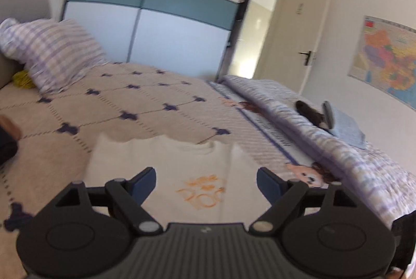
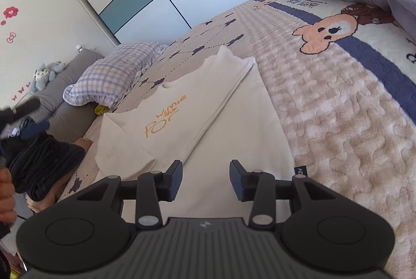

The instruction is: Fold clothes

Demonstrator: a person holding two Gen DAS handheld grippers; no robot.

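one cream-white cotton t-shirt with orange lettering point(image 2: 182, 107) lies flat on the bed, partly folded: one side panel is turned in over the front, forming a long straight edge that runs diagonally in the right wrist view, and one short sleeve pokes out at the lower left. the neckline points toward the far side of the bed

left gripper point(image 1: 206, 181): two blue-padded fingers spread wide, nothing between them, the shirt's print showing in the gap below. picture blurred

right gripper point(image 2: 205, 180): two blue-padded fingers parted about halfway, released, holding nothing; they hover over the shirt's hem end, with the folded edge just ahead of the left finger

bedding: one beige fleece blanket with dark blue cross marks point(image 1: 104, 102) under the shirt. its border carries a navy stripe and cartoon bears; two bear faces are clear in the right wrist view. one lilac-and-white striped quilt point(image 1: 338, 149) bunched along the far side of the bed. one checked lilac pillow point(image 2: 117, 71) near the one grey headboard point(image 2: 67, 107)

on the quilt: one folded pale blue cloth point(image 1: 345, 128) and one dark item beside it, too blurred to tell

one pile of dark folded garments point(image 2: 41, 164) at the left edge, just beside the shirt

room: one wardrobe with two sliding doors, white with teal band point(image 1: 156, 6); one open pale door point(image 1: 299, 37); one coloured wall map point(image 1: 387, 58); pale blue plush toys point(image 2: 44, 73) on the headboard, count unclear
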